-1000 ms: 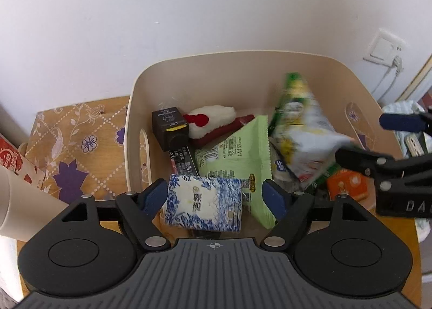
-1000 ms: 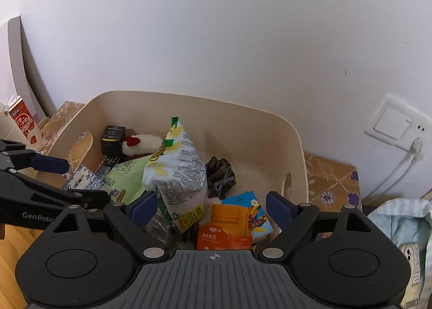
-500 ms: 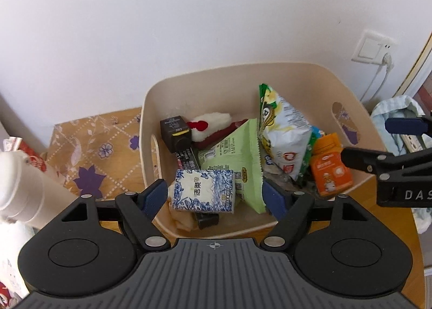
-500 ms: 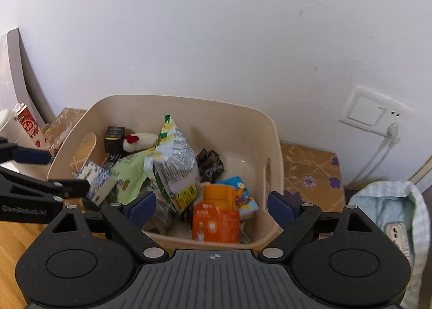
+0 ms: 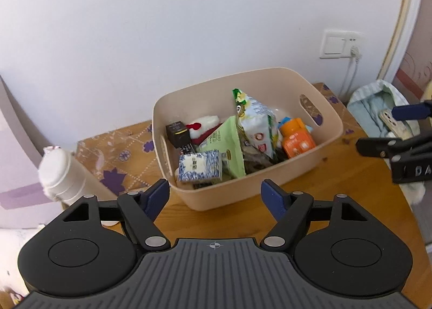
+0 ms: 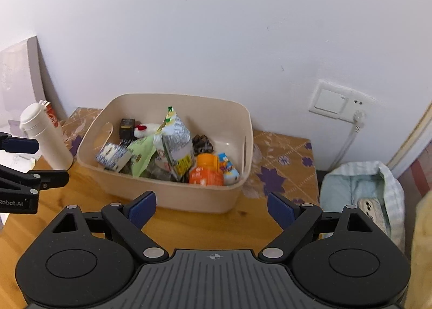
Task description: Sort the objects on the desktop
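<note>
A beige plastic bin (image 5: 321, 147) (image 6: 172, 195) stands on the wooden table against the wall. Inside lie a blue-and-white tissue pack (image 5: 199, 166) (image 6: 112, 156), a green pouch (image 5: 226, 144), a tall snack bag (image 5: 255, 125) (image 6: 176, 141), an orange bottle (image 5: 297, 138) (image 6: 206, 171), a black box (image 5: 176, 134) and a white plush toy (image 5: 203, 124). My left gripper (image 5: 216, 197) hangs open in front of the bin, nothing between its fingers. My right gripper (image 6: 212, 207) is open and empty too, just short of the bin's near wall.
A white flask (image 5: 60, 174) (image 6: 44, 136) stands left of the bin on a patterned cloth (image 5: 116, 155). A pale cloth bag (image 6: 361, 190) holding a phone sits off the table's right edge. A wall socket with a cable (image 6: 337, 101) is behind.
Both grippers have drawn back and upward from over the bin, so the whole bin and the table's front now show. The items inside stay where they were.
</note>
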Action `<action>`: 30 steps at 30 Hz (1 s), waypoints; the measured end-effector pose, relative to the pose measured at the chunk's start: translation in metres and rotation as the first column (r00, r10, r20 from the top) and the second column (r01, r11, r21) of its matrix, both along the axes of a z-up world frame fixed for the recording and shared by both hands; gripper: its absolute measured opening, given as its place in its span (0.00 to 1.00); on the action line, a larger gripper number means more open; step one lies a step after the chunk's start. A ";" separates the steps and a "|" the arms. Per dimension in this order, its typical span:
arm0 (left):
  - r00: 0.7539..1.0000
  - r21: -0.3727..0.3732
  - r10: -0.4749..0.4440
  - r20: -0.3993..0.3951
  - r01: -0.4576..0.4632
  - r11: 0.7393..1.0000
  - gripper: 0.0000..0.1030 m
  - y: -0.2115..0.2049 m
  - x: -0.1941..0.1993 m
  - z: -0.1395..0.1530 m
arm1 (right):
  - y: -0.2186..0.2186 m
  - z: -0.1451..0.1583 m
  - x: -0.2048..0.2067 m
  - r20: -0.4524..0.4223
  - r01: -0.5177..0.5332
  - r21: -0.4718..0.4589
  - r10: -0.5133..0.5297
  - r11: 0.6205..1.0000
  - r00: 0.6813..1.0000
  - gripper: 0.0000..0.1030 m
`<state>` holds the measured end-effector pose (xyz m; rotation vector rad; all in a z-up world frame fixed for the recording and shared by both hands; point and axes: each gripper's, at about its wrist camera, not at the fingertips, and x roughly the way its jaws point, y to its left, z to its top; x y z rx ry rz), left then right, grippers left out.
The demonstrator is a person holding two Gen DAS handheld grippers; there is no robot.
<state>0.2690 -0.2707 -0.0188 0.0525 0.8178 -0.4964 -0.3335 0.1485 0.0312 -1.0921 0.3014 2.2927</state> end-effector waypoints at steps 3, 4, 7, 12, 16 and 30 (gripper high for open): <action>1.000 -0.008 0.010 0.010 -0.010 1.000 0.75 0.007 -0.022 0.008 | -0.013 0.009 0.019 -0.002 -0.005 -0.005 0.005 1.000 1.000 0.88; 1.000 -0.010 0.011 0.014 -0.011 1.000 0.75 0.009 -0.030 0.011 | -0.018 0.013 0.025 -0.004 -0.009 -0.006 0.009 1.000 1.000 0.88; 1.000 -0.012 0.007 0.028 -0.006 1.000 0.75 0.015 -0.052 0.019 | -0.033 0.024 0.042 -0.018 -0.027 -0.009 0.027 1.000 0.999 0.89; 0.997 0.018 0.039 0.065 -0.040 0.999 0.75 0.025 -0.093 0.032 | -0.060 0.042 0.065 -0.029 -0.071 -0.034 0.070 0.997 0.997 0.92; 0.996 0.003 0.064 0.055 -0.064 0.998 0.75 0.035 -0.123 0.042 | -0.082 0.055 0.079 -0.044 -0.106 -0.059 0.104 0.993 0.994 0.95; 0.980 -0.060 0.198 0.026 -0.196 0.979 0.75 0.055 -0.209 0.083 | -0.123 0.090 0.138 -0.098 -0.171 -0.112 0.161 0.979 0.982 1.00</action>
